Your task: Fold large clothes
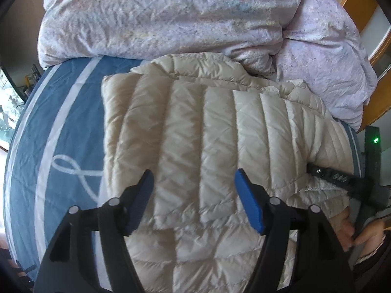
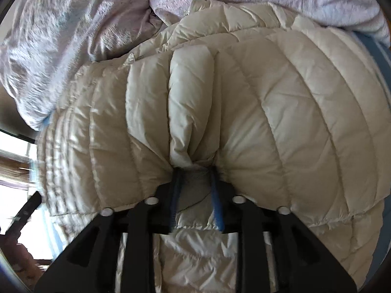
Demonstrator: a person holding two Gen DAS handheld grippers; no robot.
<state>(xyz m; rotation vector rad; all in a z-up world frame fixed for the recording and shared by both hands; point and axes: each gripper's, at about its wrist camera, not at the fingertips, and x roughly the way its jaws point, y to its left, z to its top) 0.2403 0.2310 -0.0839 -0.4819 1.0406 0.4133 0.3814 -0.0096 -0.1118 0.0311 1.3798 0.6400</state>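
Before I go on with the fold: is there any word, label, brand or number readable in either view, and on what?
None can be read.
Bedsheet: a white looping swirl beside the white stripes; it may be script, but I cannot make out a letter.
Jacket: no tag or brand shows, in either view.
Duvet: only a faint speckled pattern.
Dark device at the right edge: a green light, no lettering.

You get soft daylight from the window [image 2: 14, 166] at the left, blown out to white. The puffy jacket [image 1: 207, 131] shows gentle shadows in its seams and a mild sheen. Both views bulge at the edges with dark corners; the right wrist view is slightly smeared.
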